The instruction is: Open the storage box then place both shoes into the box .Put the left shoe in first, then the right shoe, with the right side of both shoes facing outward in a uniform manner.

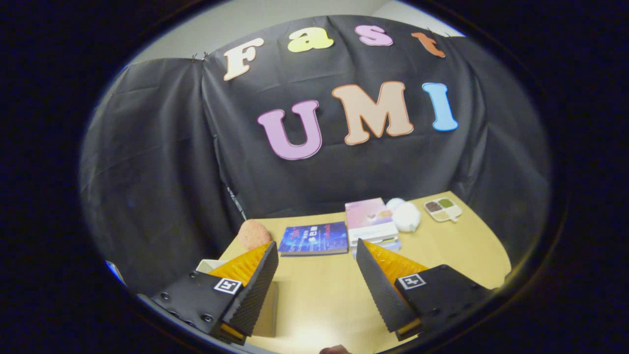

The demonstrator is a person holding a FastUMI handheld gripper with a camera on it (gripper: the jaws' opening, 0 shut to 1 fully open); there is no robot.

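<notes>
Two fingers of the gripper (317,258) spread empty; possibly the box (211,265) behind the left one.

Pale box-like item (211,266) behind left finger (255,285): mostly hidden, identity indeterminable. Pinkish rounded object (253,233): lower part covered by same finger. Book stack (371,227): lower corner blocked by right finger. Compartmented tray (443,209) contents: too small to identify. Counter (314,295) near edge: cut off.
</notes>
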